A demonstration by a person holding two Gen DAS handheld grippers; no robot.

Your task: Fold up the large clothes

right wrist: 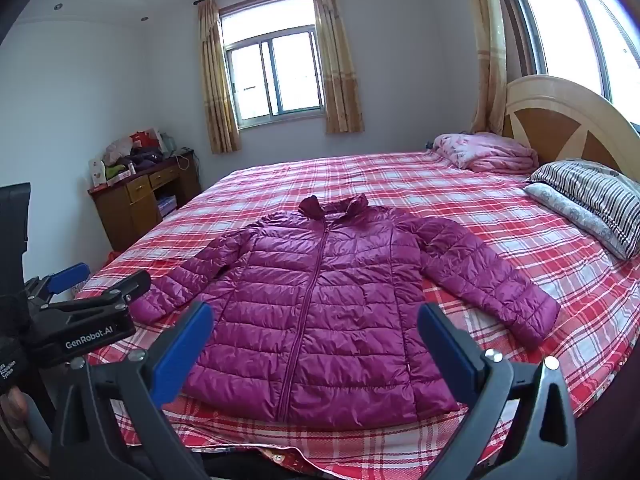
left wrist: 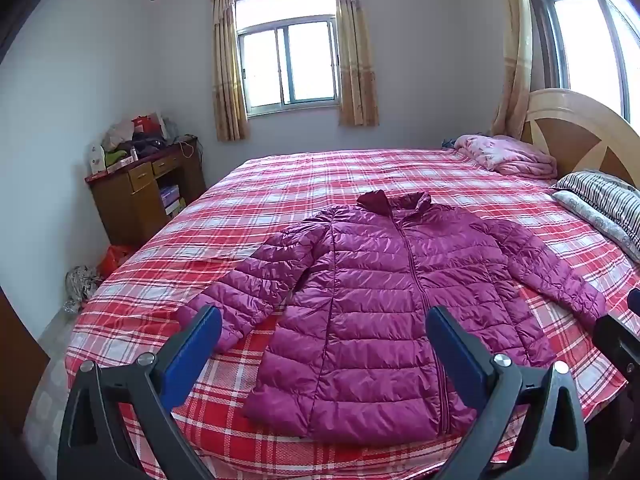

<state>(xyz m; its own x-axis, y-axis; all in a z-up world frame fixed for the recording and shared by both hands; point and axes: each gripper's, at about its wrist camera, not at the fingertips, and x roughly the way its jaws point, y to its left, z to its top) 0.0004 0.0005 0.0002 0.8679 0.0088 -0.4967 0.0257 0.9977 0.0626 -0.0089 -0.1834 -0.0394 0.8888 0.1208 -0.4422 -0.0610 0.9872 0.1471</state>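
we hold both claws, left gripper (left wrist: pixel 324 332) and right gripper (right wrist: pixel 316 328), wide and empty before the flat jacket (right wrist: pixel 320 300) mid-frame; next, we'd pinch a sleeve (right wrist: pixel 488 276).

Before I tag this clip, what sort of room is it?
A home bedroom, most likely: a large bed with a plaid sheet and wooden headboard, pillows at its head, and a cluttered wooden desk in the corner. A purple puffer jacket lies spread flat on the bed.
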